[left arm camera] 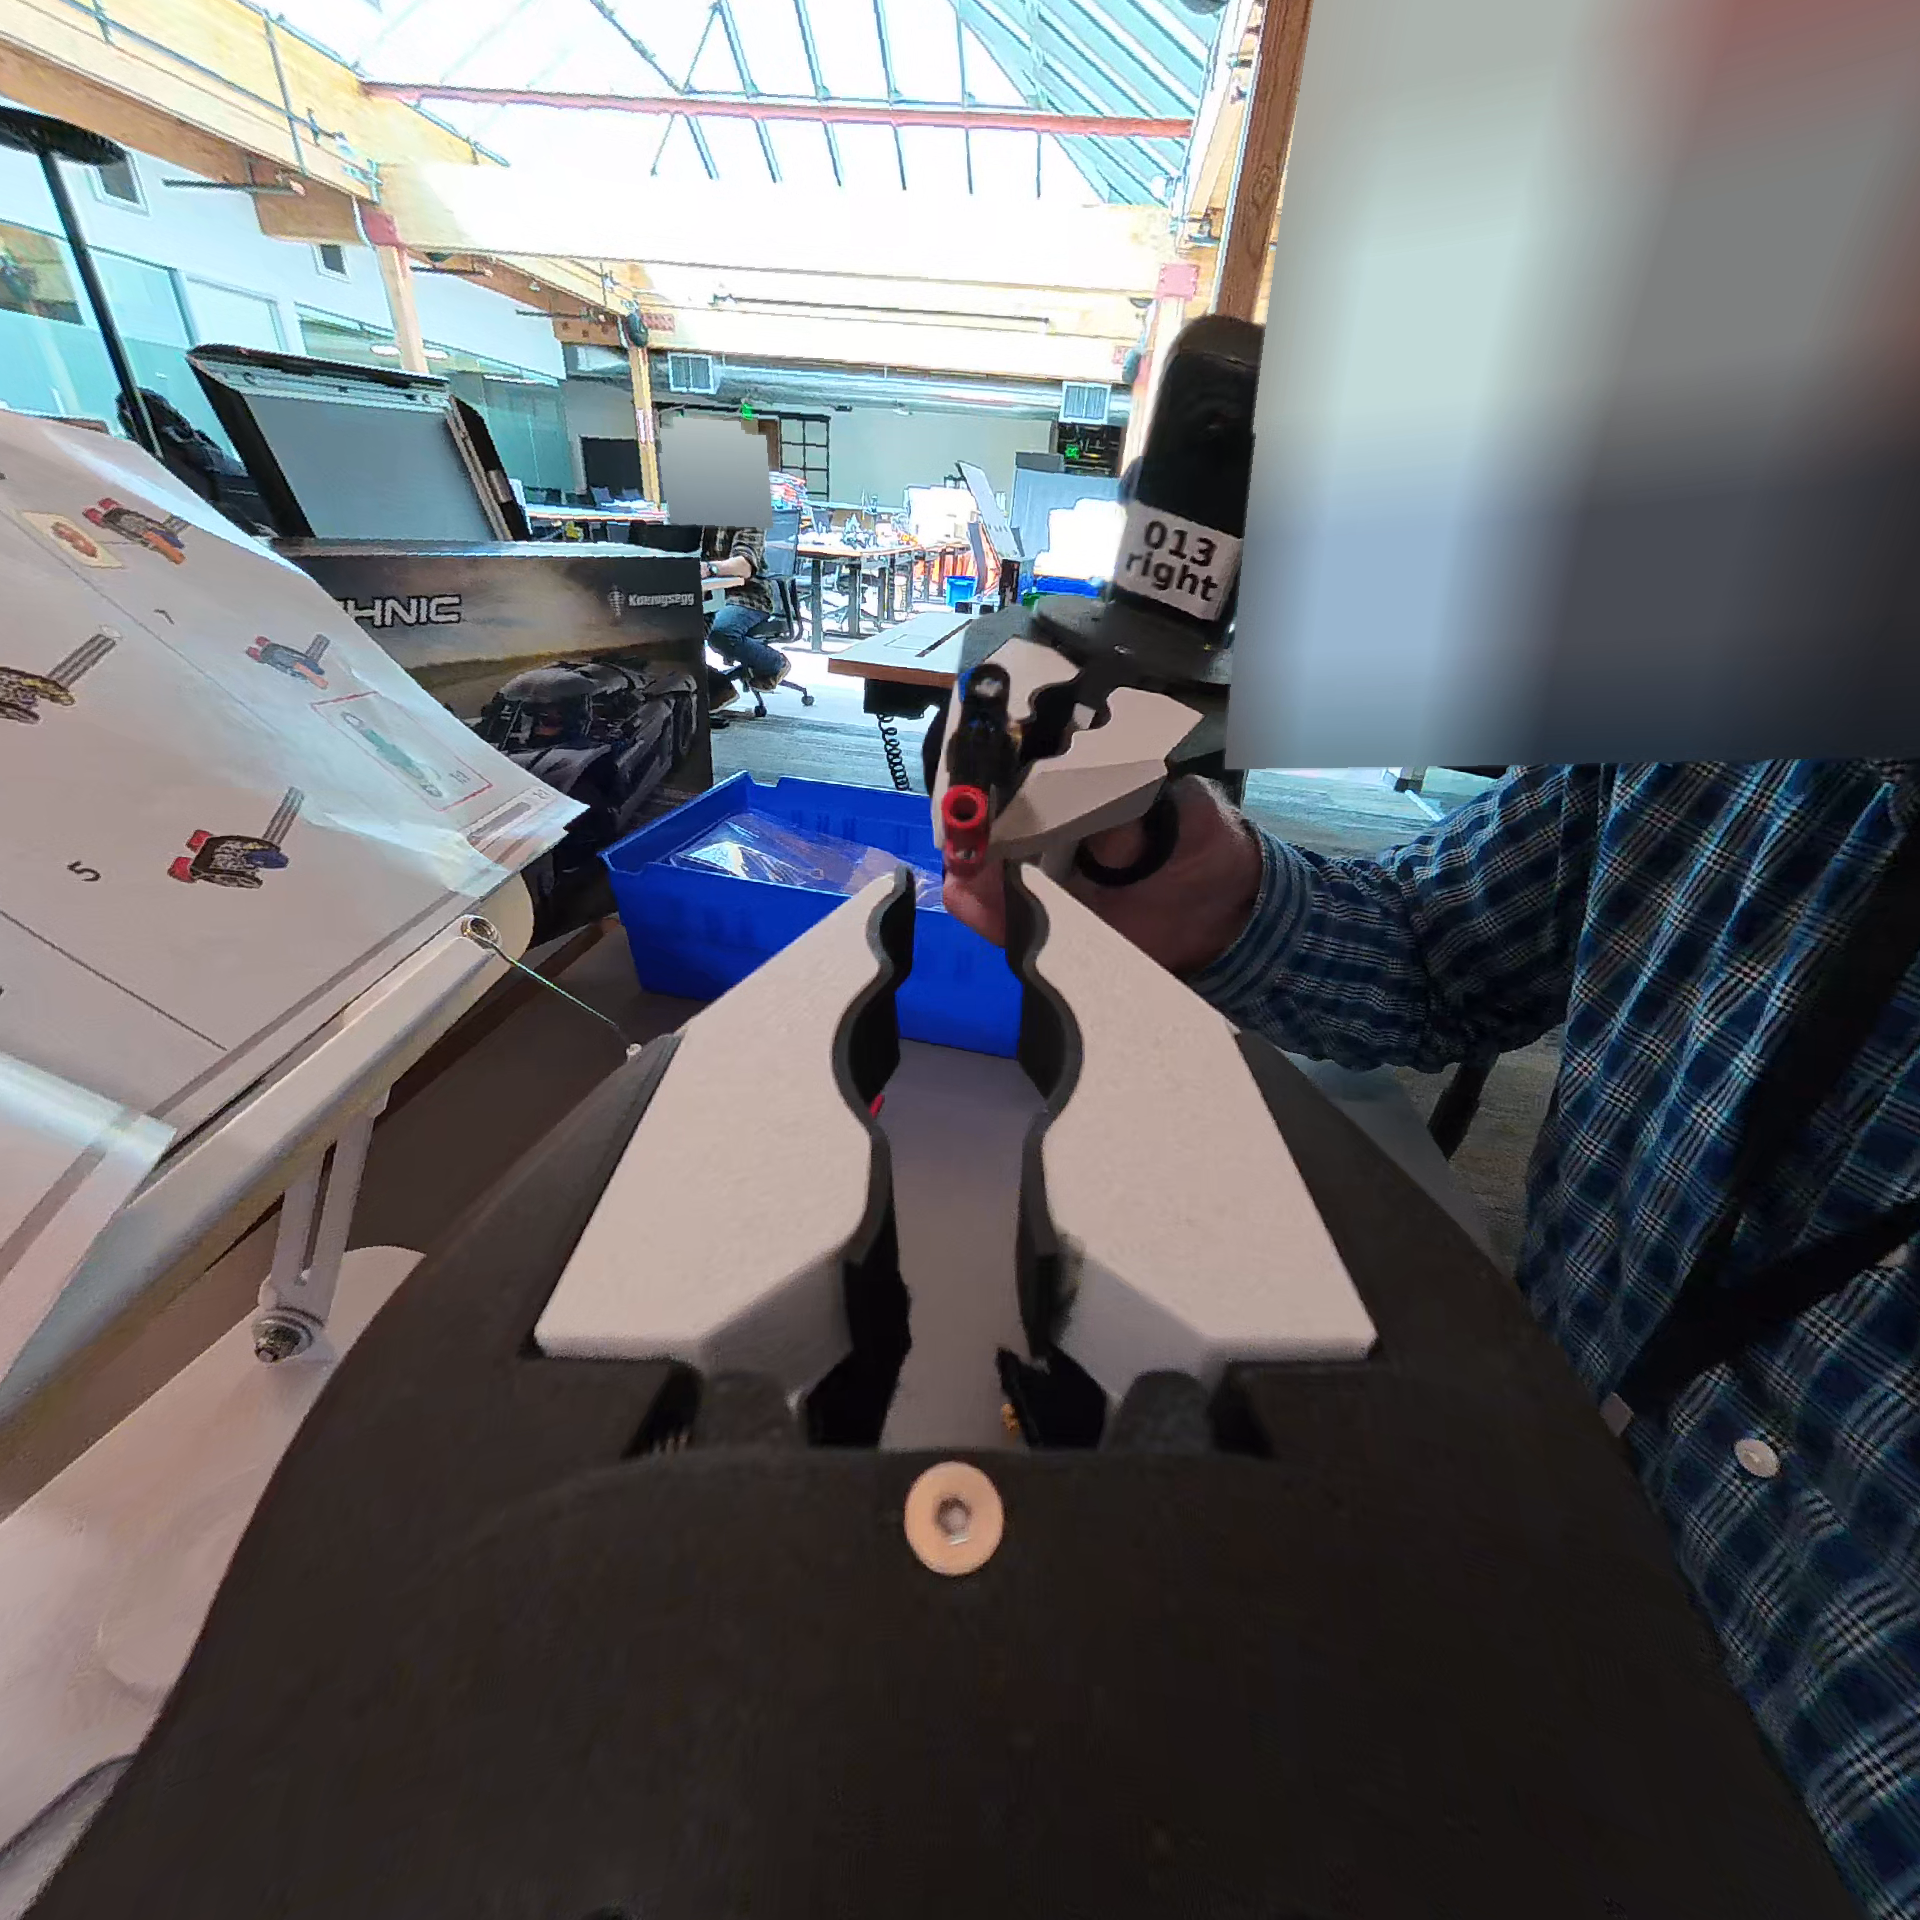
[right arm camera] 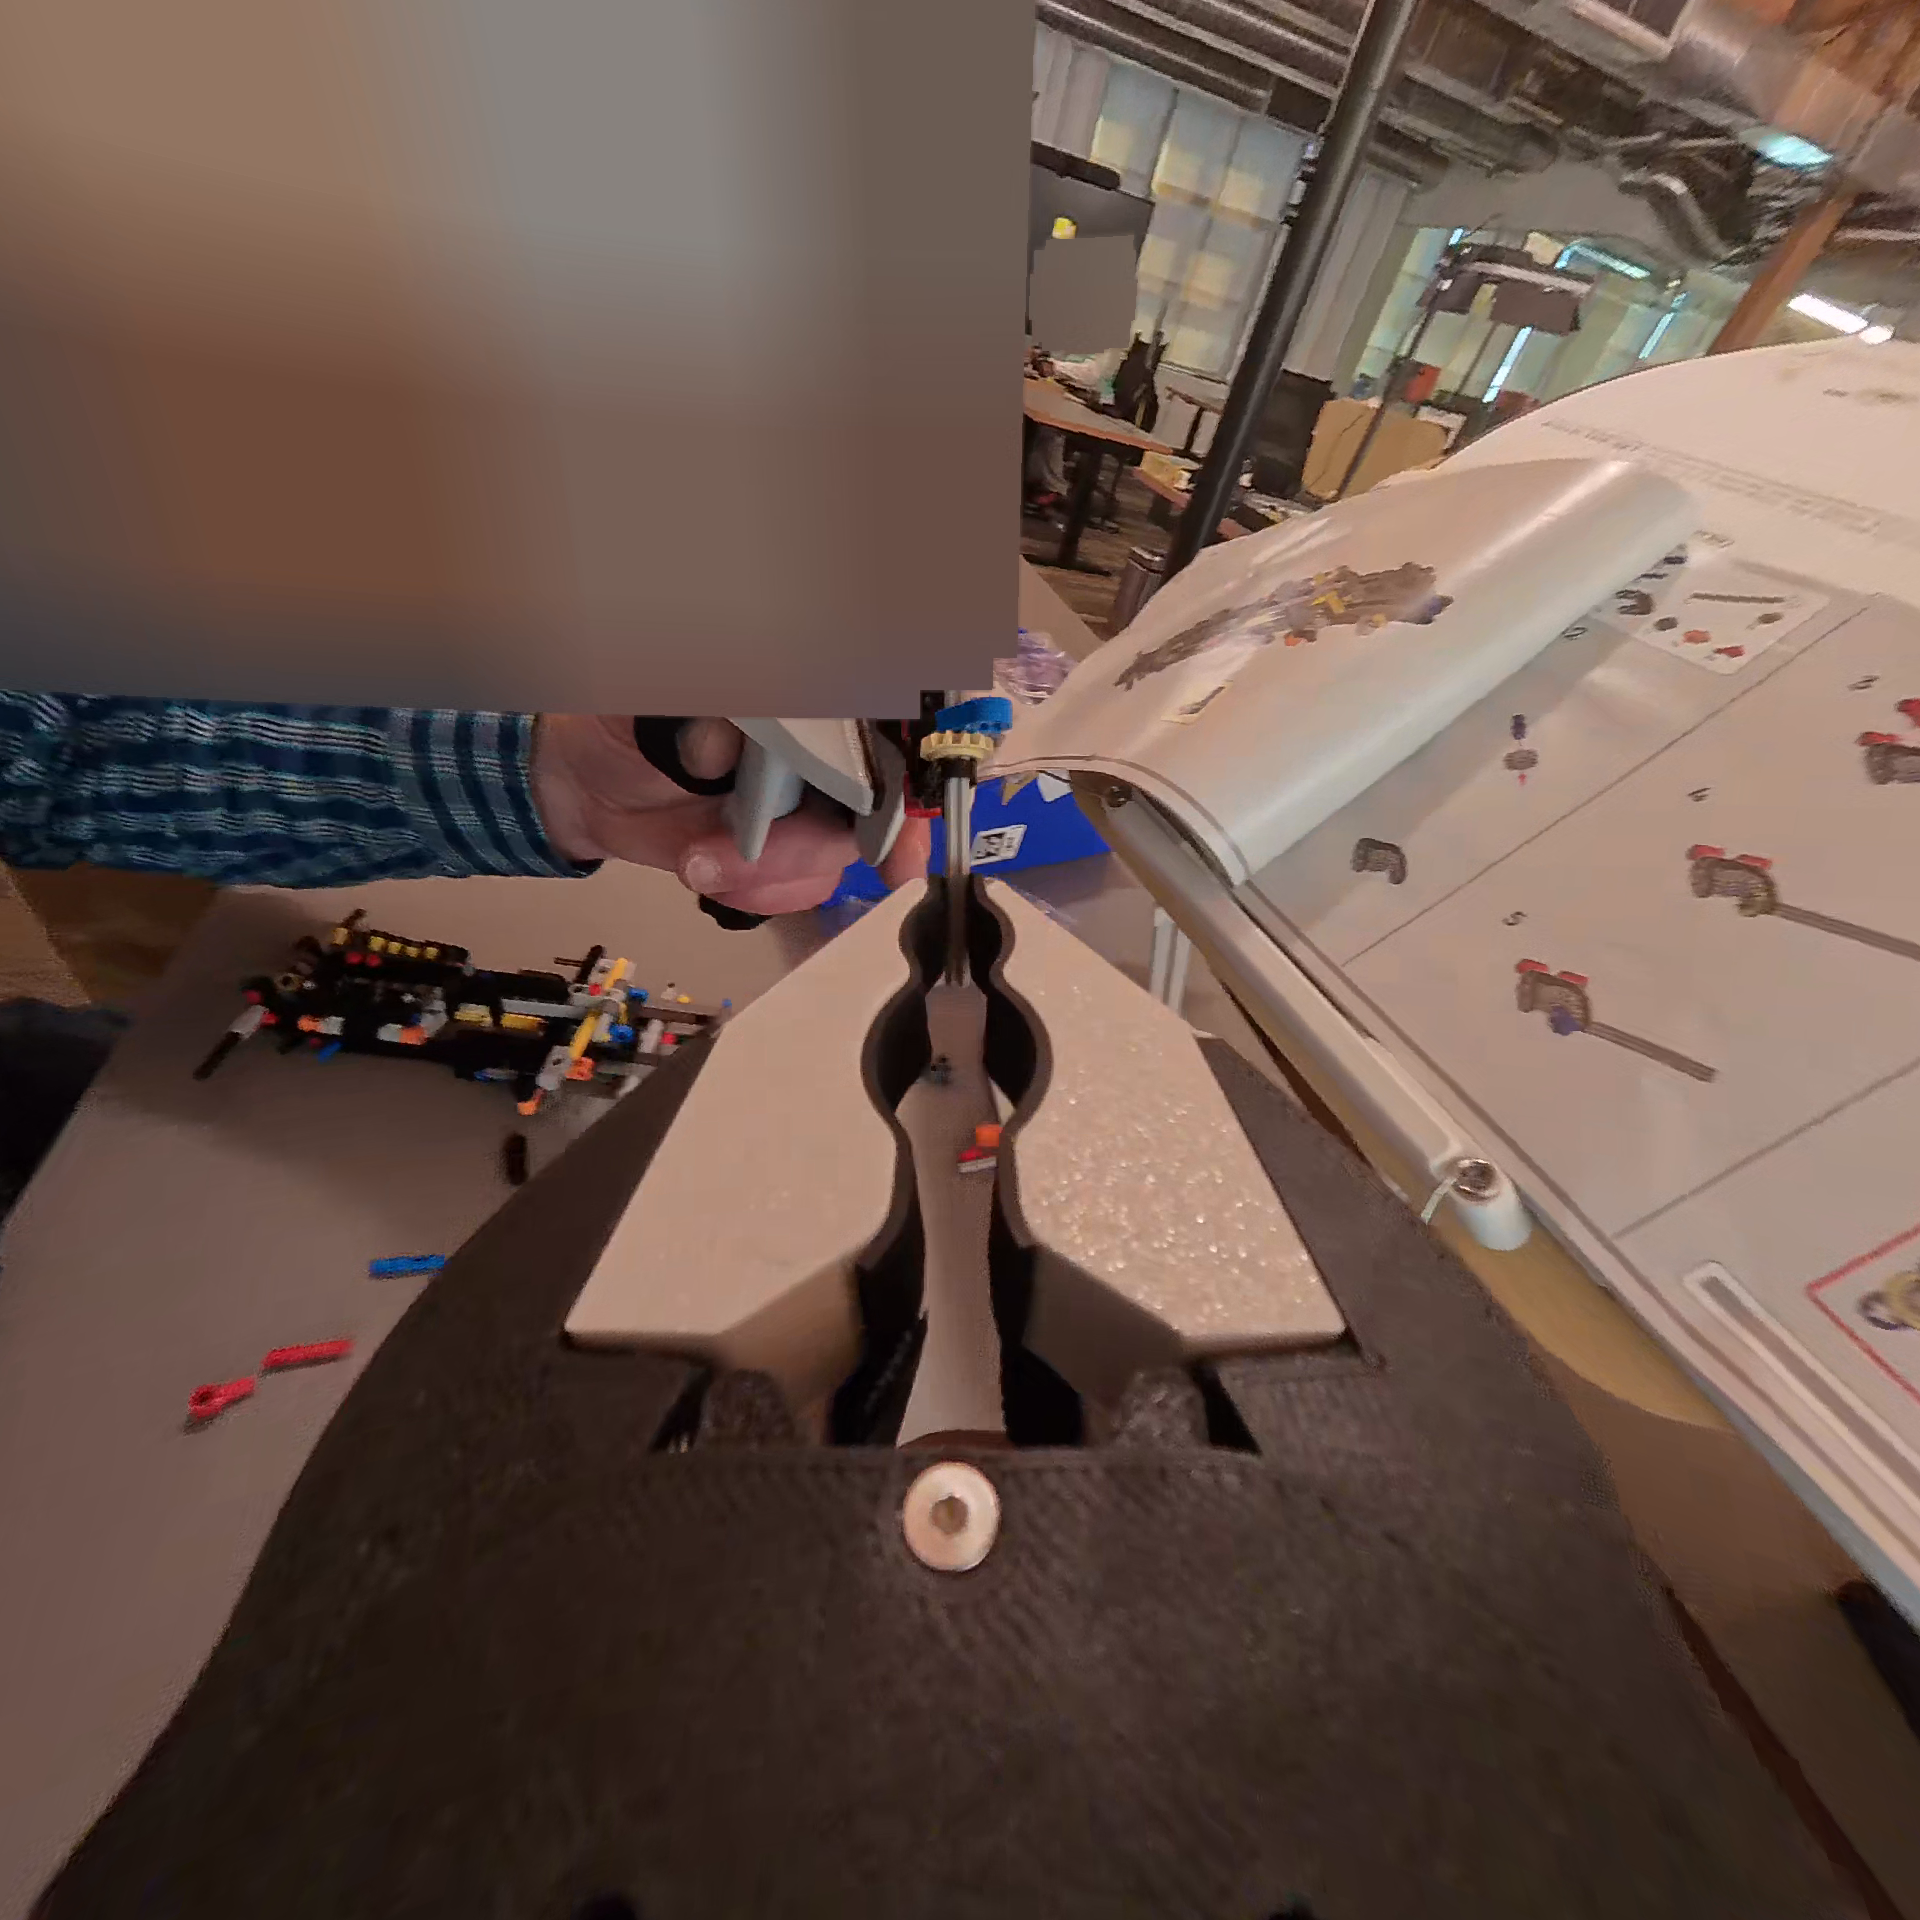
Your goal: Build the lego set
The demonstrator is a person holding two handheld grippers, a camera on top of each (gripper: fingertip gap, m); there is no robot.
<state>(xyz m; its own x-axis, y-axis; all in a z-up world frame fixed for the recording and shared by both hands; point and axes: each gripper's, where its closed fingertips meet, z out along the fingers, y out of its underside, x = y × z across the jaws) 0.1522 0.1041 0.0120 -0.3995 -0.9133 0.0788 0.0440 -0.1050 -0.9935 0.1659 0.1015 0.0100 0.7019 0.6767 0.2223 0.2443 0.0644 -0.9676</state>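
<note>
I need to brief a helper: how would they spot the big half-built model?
Look at the pale tabletop left of the propped instruction booklet. The long black half-built Lego chassis lies there, far larger than the loose red and blue pieces nearby.

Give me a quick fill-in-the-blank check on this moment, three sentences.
1. The right claw is ___ on the grey axle.
2. The topmost gear on that axle is ___.
3. The instruction booklet is ___, not closed.

Missing words: shut; blue; open
</note>
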